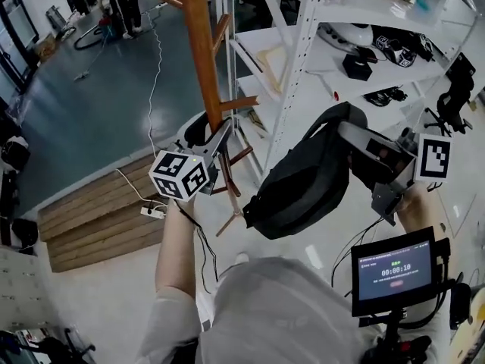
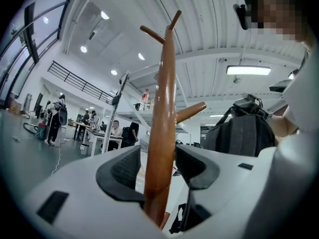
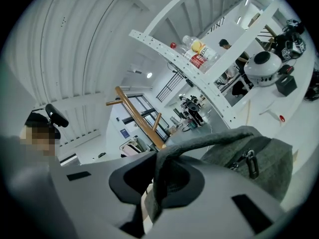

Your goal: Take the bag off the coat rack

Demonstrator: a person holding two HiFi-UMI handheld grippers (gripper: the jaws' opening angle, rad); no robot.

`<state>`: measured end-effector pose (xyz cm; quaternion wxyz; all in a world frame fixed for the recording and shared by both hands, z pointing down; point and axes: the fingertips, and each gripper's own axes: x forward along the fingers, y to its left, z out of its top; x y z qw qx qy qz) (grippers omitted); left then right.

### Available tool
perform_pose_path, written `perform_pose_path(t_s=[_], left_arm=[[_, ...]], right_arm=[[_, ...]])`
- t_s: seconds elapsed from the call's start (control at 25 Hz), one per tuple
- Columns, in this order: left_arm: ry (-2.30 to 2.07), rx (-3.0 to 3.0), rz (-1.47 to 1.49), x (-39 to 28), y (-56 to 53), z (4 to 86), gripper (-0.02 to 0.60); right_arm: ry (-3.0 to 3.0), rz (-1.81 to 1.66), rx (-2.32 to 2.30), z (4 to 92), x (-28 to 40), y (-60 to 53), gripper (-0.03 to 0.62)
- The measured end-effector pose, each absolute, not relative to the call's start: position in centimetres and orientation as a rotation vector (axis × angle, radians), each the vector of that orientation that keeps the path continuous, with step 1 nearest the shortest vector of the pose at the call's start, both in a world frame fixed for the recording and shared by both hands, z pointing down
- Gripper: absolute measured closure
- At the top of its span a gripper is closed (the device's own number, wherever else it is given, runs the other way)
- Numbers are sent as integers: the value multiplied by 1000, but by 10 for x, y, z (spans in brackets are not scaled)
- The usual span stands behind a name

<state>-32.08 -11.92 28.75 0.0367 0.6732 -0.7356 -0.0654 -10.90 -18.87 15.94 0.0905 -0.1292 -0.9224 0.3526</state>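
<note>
- The rack (image 1: 198,51) stands upright beside the shelves, and no peg in view carries anything.
- The bag (image 1: 303,180) hangs in the air to the right of the rack, apart from its pole and pegs, so the lifting-off looks done. Only carrying it away or setting it down seems left.
- The left claw (image 2: 158,171) is clamped round the rack's pole, apparently steadying it.
- The right claw (image 3: 157,183) pinches the bag's strap (image 3: 209,138) and bears the bag's weight.
</note>
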Motion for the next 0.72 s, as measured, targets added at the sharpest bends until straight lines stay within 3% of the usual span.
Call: perform_pose_path(t_s=[0.72], left_arm=[[-2318,1959,-149,-321,-114,319,376]], right_arm=[[-2804,1100,-59,219,-26,-246,554]])
